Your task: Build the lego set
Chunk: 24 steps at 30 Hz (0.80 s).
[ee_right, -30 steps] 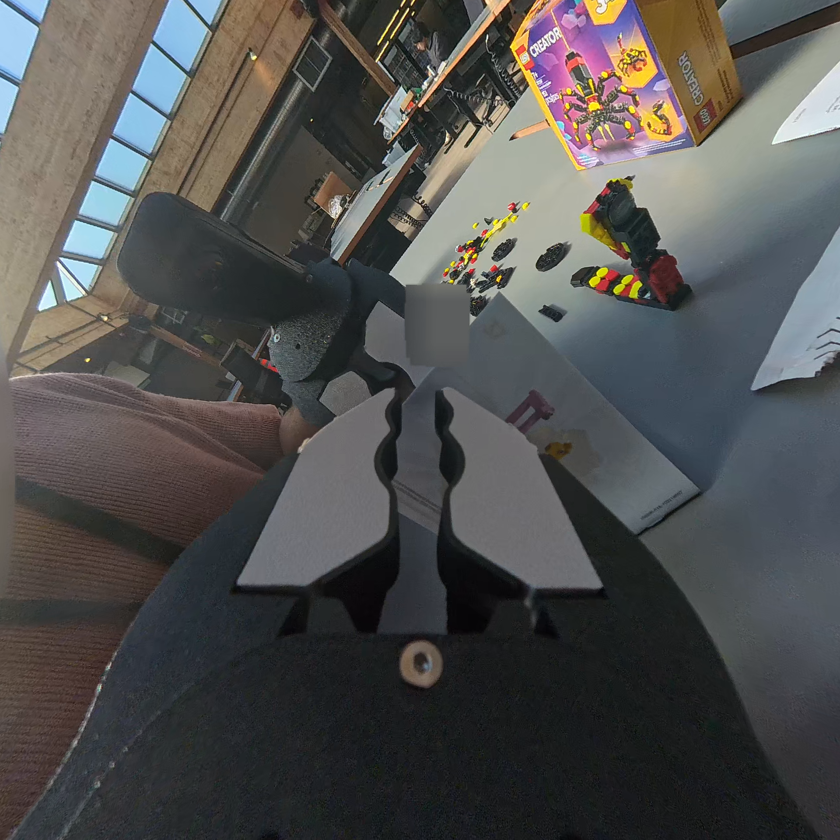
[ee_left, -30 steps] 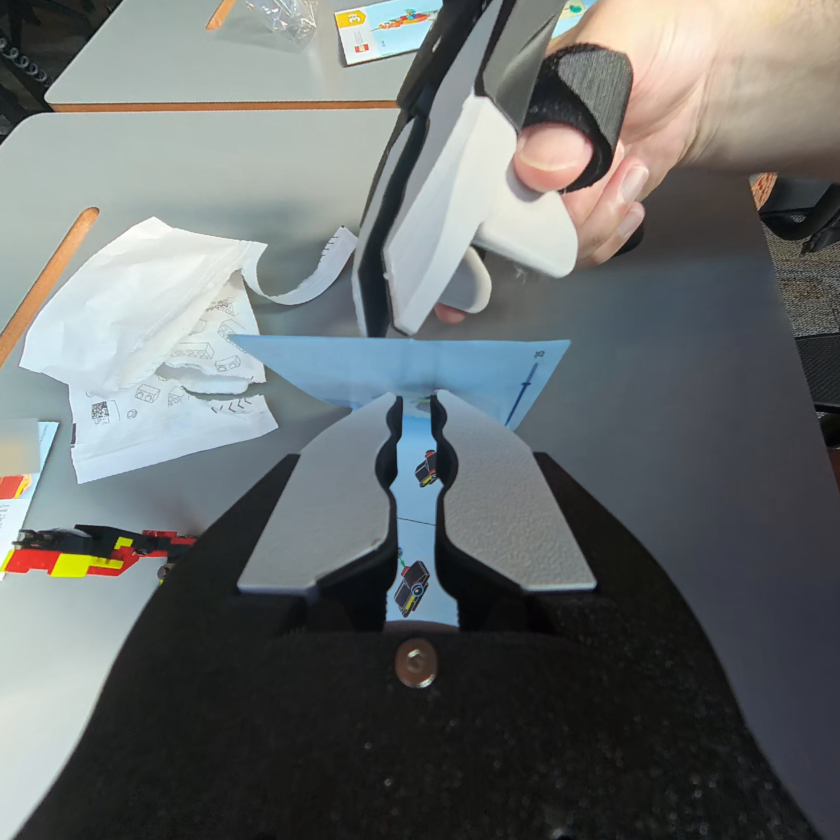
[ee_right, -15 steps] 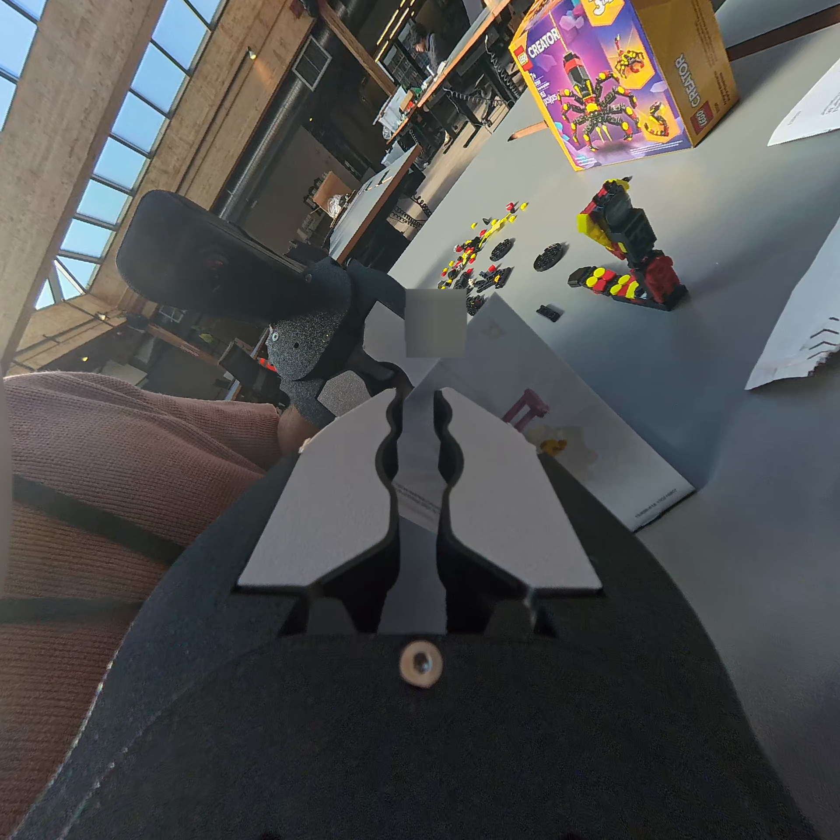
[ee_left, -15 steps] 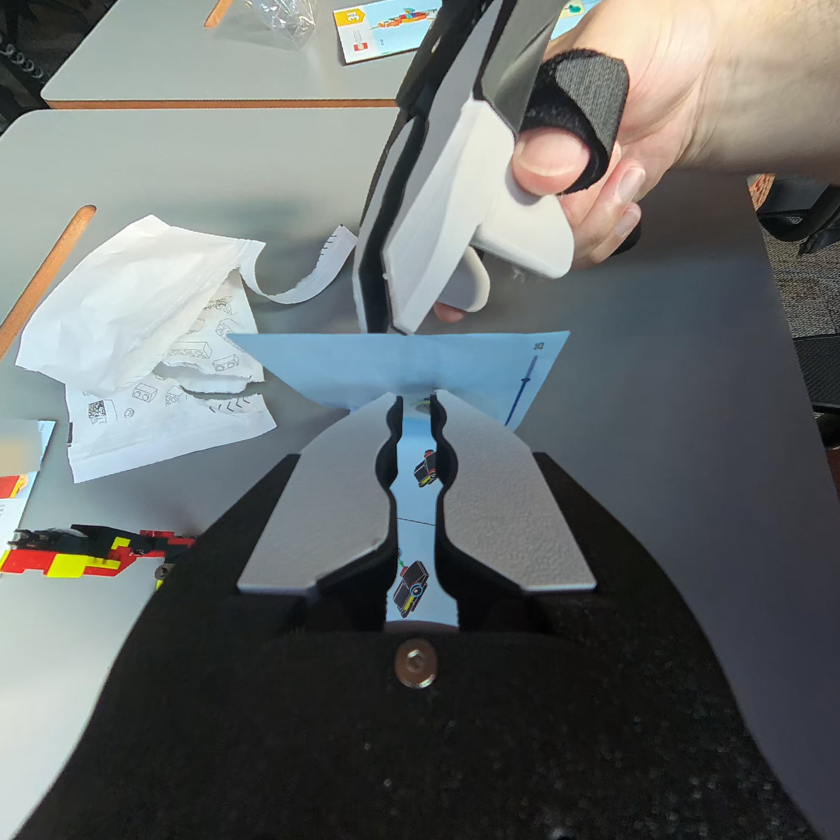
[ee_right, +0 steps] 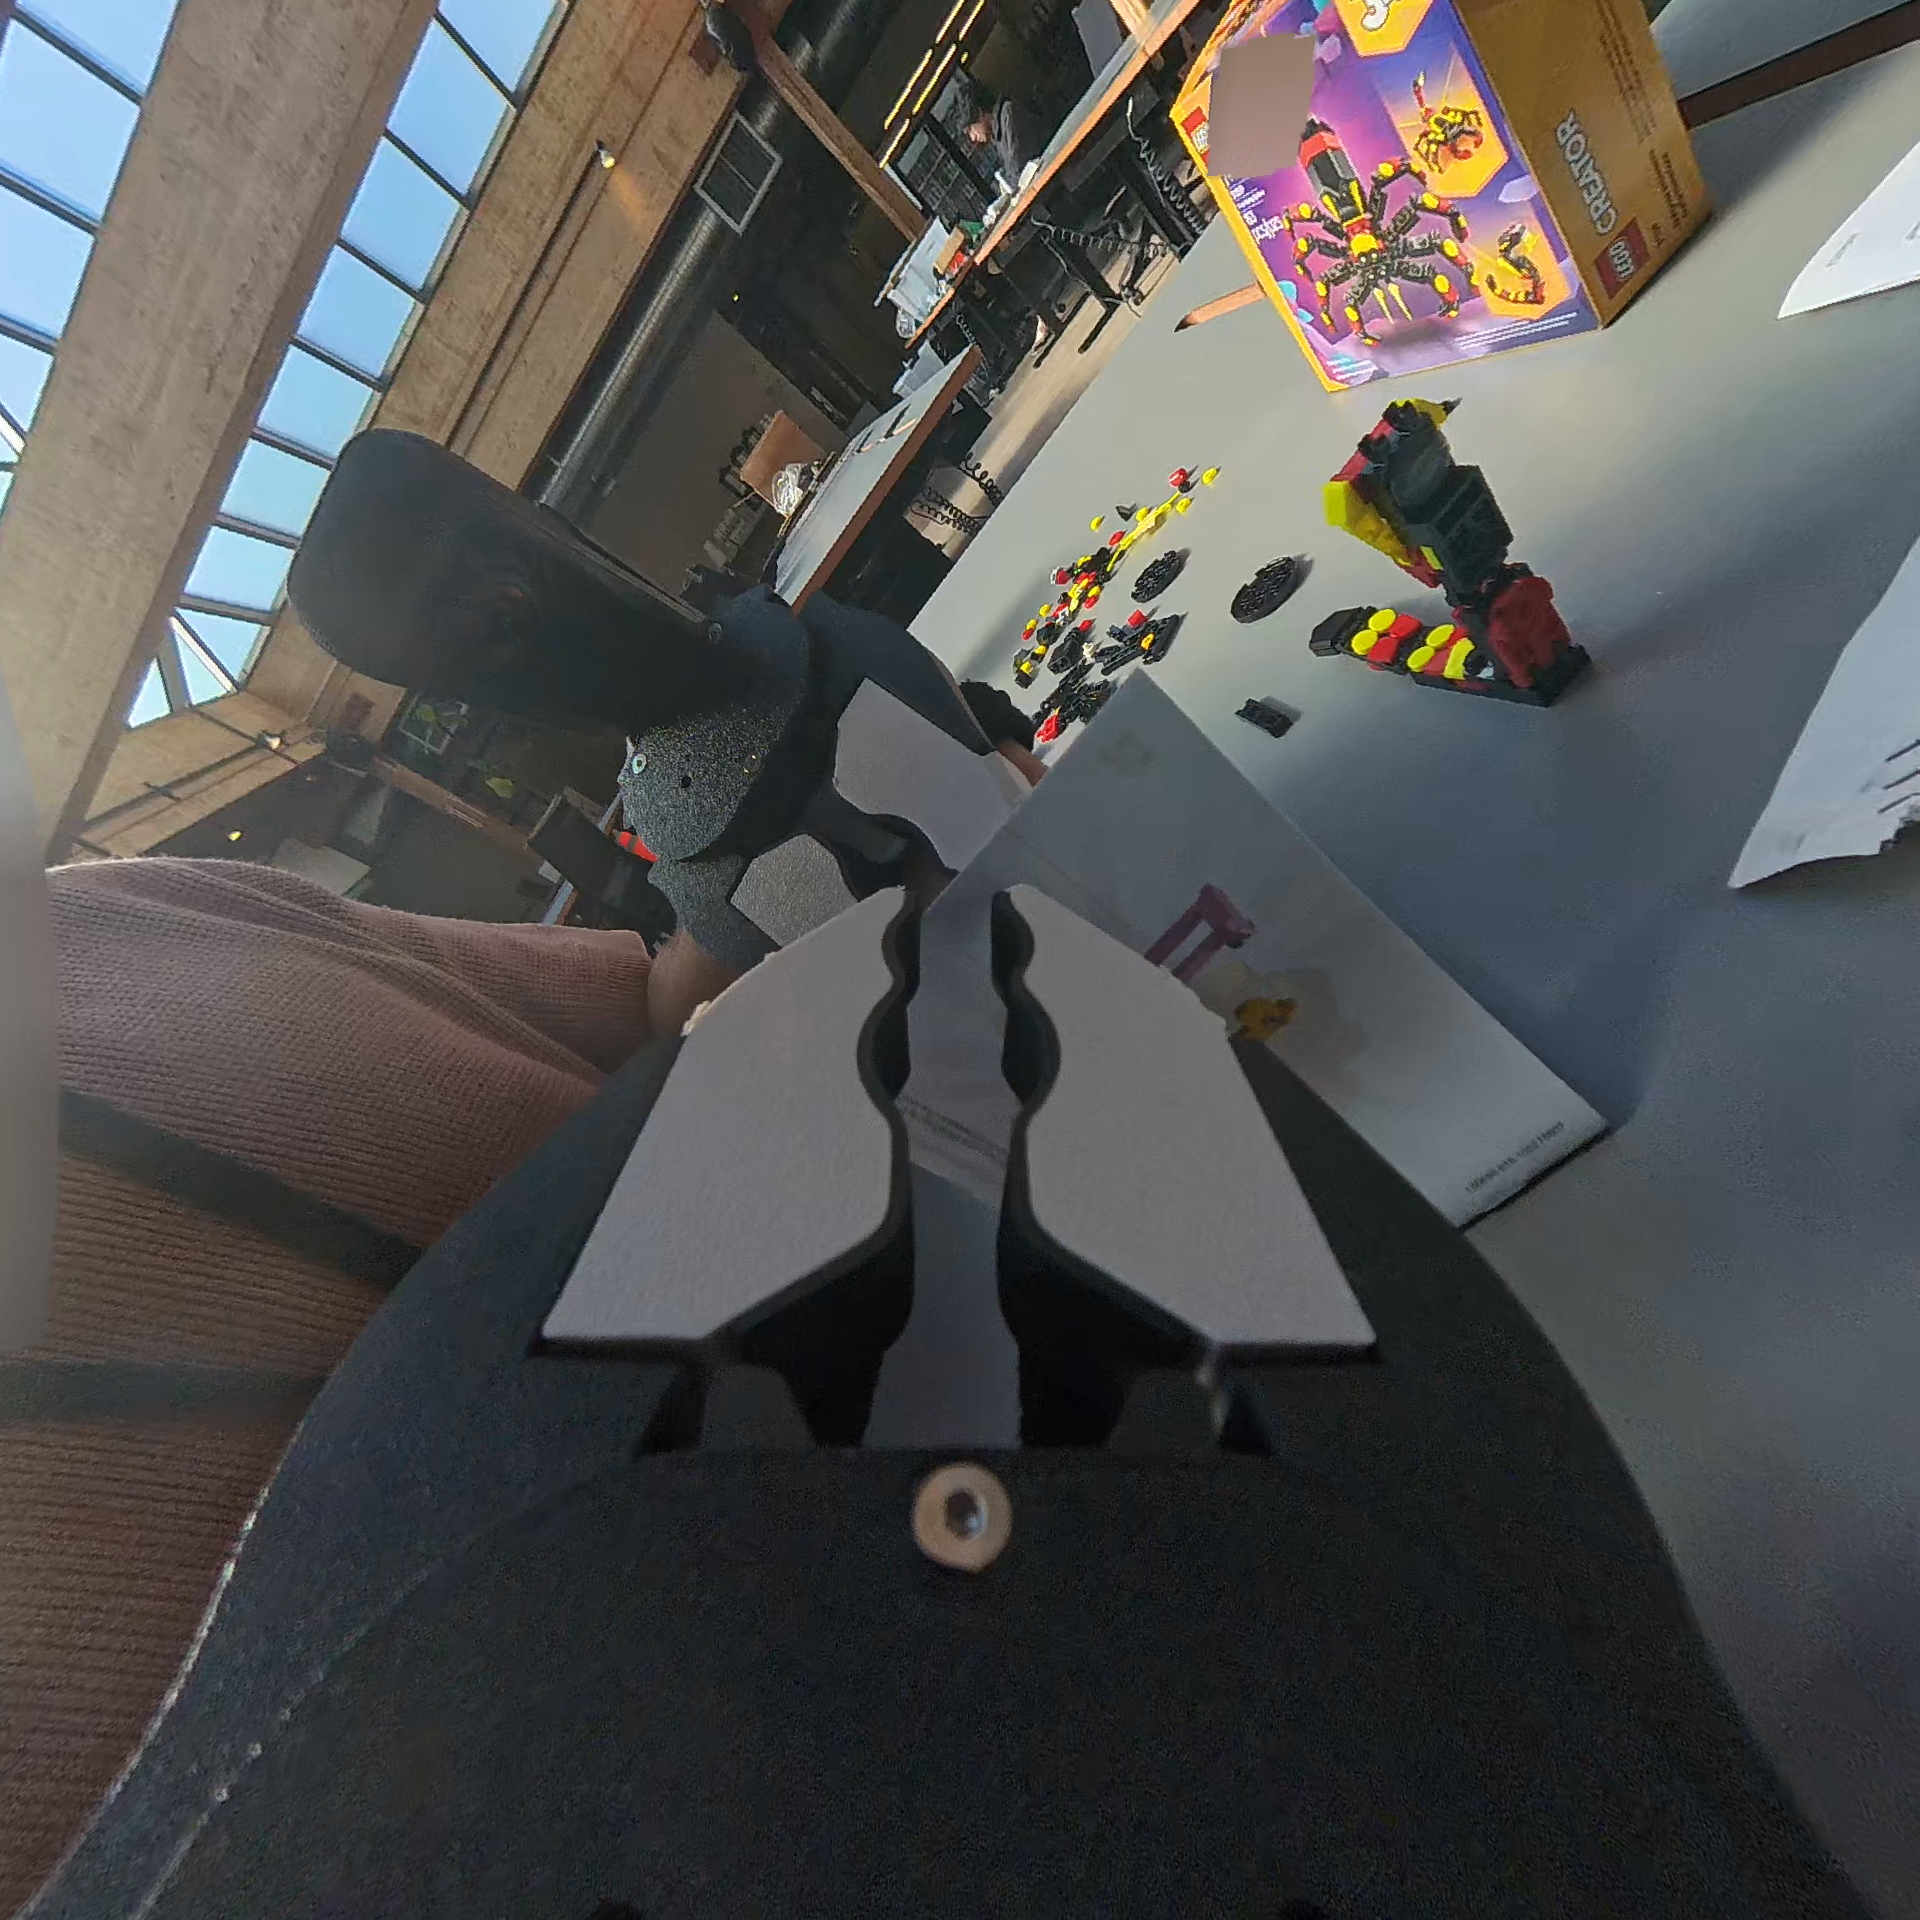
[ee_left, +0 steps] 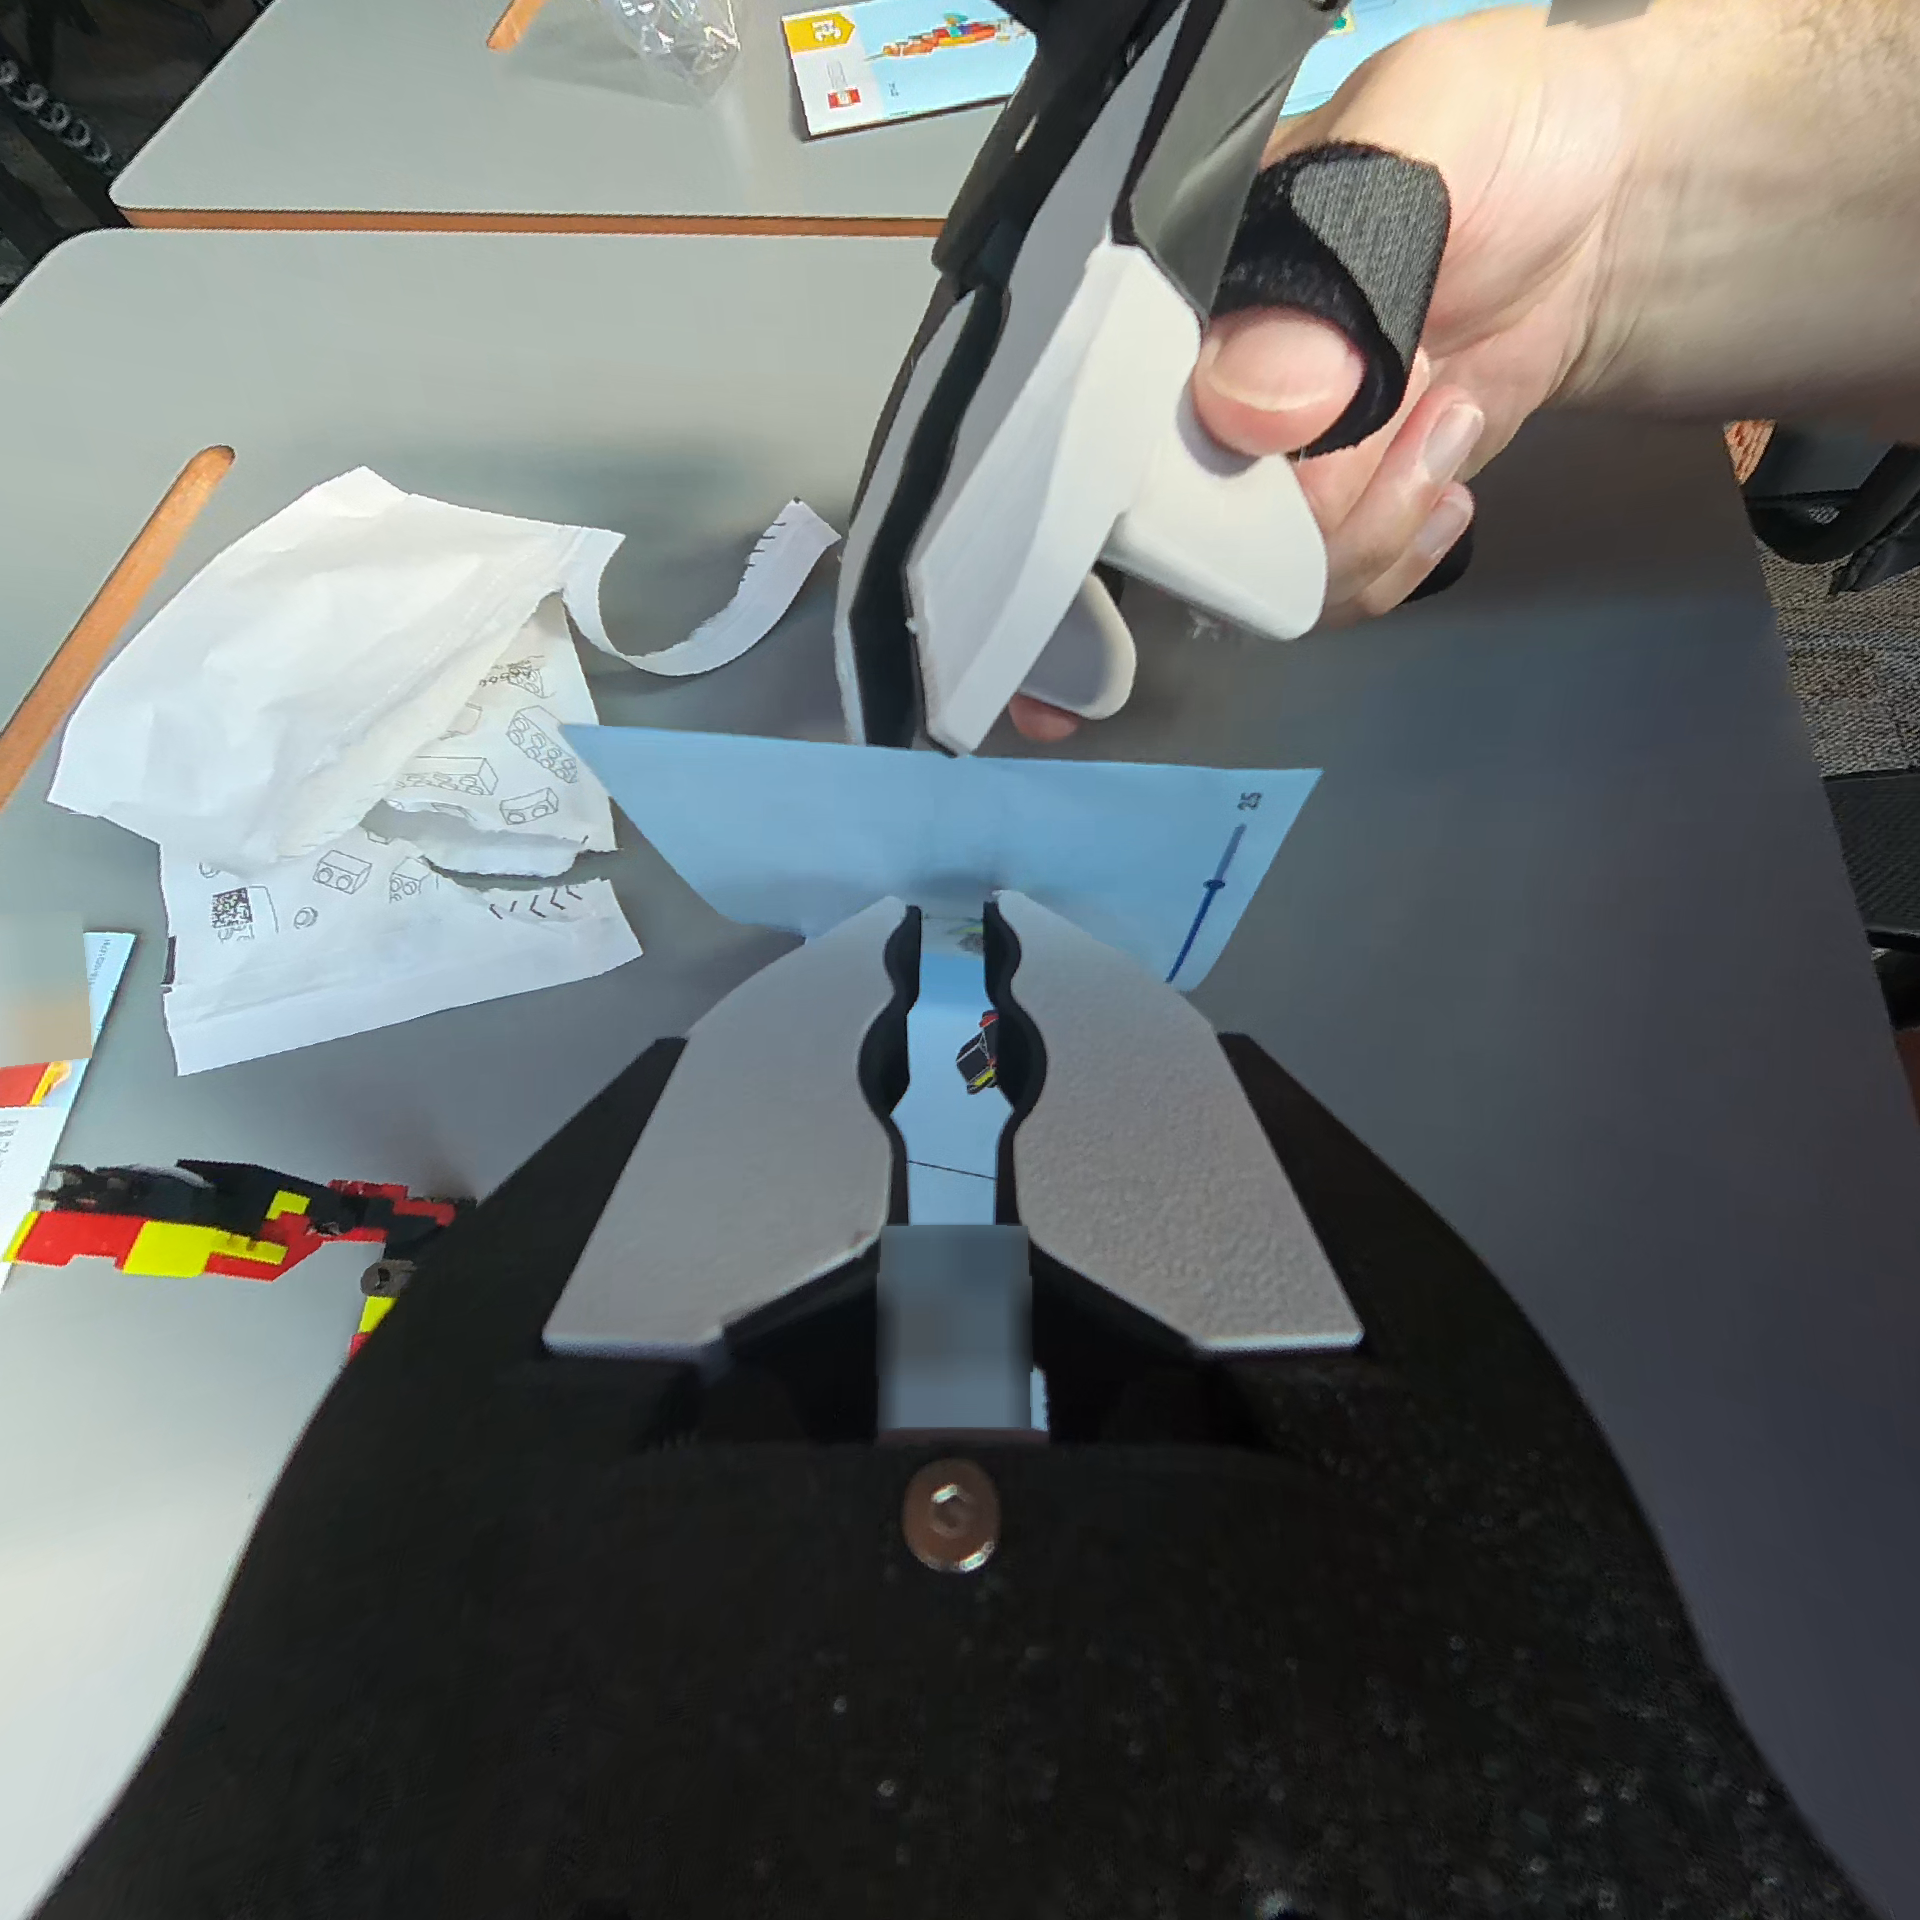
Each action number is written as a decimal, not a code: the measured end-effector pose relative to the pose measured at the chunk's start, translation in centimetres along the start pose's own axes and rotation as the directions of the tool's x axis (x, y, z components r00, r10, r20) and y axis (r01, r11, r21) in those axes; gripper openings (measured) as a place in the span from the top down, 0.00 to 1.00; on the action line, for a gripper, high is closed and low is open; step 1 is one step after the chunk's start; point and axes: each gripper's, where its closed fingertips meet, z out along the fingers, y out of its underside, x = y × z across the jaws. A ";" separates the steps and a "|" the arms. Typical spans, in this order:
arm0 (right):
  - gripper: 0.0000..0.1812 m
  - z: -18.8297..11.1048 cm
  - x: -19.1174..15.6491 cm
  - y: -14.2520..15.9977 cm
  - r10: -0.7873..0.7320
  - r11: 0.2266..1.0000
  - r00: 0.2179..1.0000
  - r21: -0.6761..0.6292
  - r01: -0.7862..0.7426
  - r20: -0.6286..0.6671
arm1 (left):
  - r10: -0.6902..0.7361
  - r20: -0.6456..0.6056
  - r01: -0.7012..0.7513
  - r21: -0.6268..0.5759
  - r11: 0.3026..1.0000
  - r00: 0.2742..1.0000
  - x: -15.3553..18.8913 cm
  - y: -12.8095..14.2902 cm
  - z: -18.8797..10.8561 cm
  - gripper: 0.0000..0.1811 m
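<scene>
Left gripper (ee_left: 951,914): lower centre of the left wrist view, jaws nearly together, pinching the blue instruction booklet (ee_left: 935,831) at its fold

Right gripper (ee_left: 899,727): upper centre of the same view, pointing down, jaws closed on the booklet's top edge; held by a hand (ee_left: 1538,270) at upper right

Partly built red, yellow and black lego model (ee_left: 208,1226): lower left, on the grey table (ee_left: 1558,935)

Torn white paper bags (ee_left: 343,748): centre left

Second booklet (ee_left: 894,62): top centre, on the far table

Right wrist view, mid to far right: model (ee_right: 1455,582), loose lego pieces (ee_right: 1091,623), lego box (ee_right: 1455,187)
</scene>
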 end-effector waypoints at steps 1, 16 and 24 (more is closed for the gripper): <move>0.93 0.0 0.0 0.0 -0.002 1.000 1.000 0.000 0.002 0.002 | -0.001 0.000 0.001 -0.001 1.000 1.000 0.0 0.1 0.0 0.94; 0.94 0.6 0.5 0.3 -0.015 0.999 1.000 -0.034 0.014 -0.024 | -0.017 0.009 0.017 -0.024 1.000 1.000 -0.2 1.2 -0.9 0.94; 0.96 -0.5 1.8 1.3 0.009 0.999 0.998 -0.040 -0.011 -0.065 | -0.025 0.230 0.054 -0.120 0.991 0.973 -4.2 5.2 -5.3 0.94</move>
